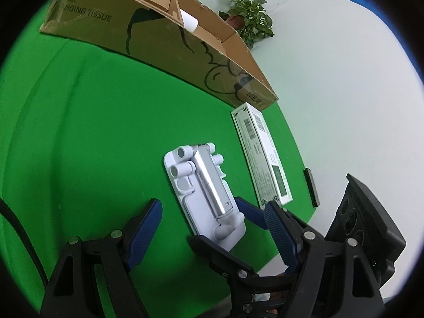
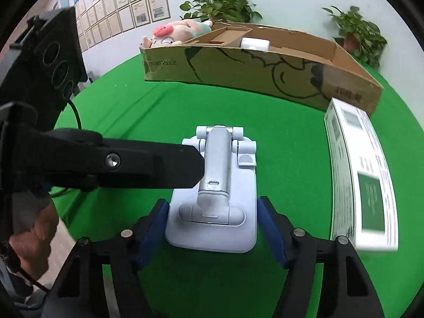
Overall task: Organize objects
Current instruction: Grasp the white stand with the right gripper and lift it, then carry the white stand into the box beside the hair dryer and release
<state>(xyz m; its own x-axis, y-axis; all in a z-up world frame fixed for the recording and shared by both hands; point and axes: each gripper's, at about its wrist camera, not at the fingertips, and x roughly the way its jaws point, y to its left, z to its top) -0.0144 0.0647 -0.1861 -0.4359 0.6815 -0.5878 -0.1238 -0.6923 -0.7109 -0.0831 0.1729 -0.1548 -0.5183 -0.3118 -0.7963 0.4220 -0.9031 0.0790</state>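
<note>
- Green cloth [image 2: 127,111] covered the round table, with a pale wall behind and framed sheets [image 2: 124,8] hung far off to the left of the right tongs.
- Left of the right tongs [image 2: 212,225], the black finger [image 2: 159,164] of the left tongs reached in level, its tip at the silver bar of the folded phone stand [image 2: 212,228]; whether it touched could not be told.
- A hand [image 2: 34,241] showed at the lower left, below that finger.
- Between the blue pads [image 2: 152,228] of the right tongs lay the pale phone stand, flat on the cloth; the pads stood on either side of its base, and whether they pressed it could not be told.
- Beyond the stand sat a long cardboard box [image 2: 251,79], holding a plush toy [image 2: 172,35] at its left end and a white block [image 2: 254,43] near the middle.
- Two potted plants [image 2: 220,2] stood behind the box.
- Right of the right tongs, a white carton [image 2: 363,175] with green panels lay just beside the cardboard box's corner.
- Seen from the left tongs [image 1: 212,228], their jaws stood wide apart, gripping nothing, with the stand [image 1: 204,193] lying ahead between them.
</note>
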